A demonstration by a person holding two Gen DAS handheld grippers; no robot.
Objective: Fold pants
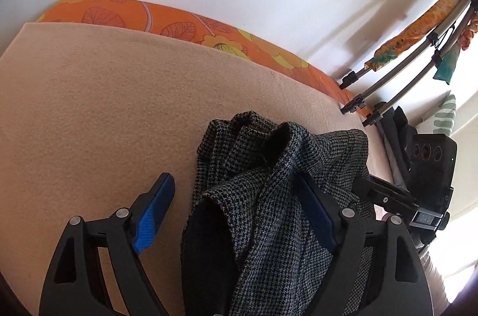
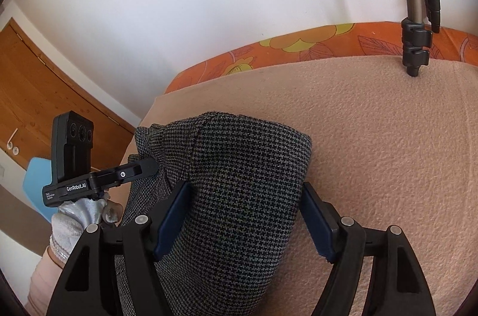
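Note:
The pants (image 1: 269,196) are dark houndstooth fabric, bunched in a heap on the beige blanket (image 1: 104,106). My left gripper (image 1: 236,205) is open; the crumpled cloth lies between its blue pads (image 1: 155,211) and drapes over the right one. In the right wrist view the pants (image 2: 239,196) bulge up as a rounded fold between the blue pads (image 2: 316,226) of my right gripper (image 2: 242,214), which is open around the cloth. The left gripper's body (image 2: 89,181) shows at the left, against the fabric's edge.
An orange floral sheet (image 1: 179,23) runs along the blanket's far edge, against a white wall. A drying rack's metal legs (image 1: 388,82) (image 2: 415,47) stand at the bed's far edge. A wooden door (image 2: 44,94) is at the left. The right gripper's body (image 1: 430,166) is at the right.

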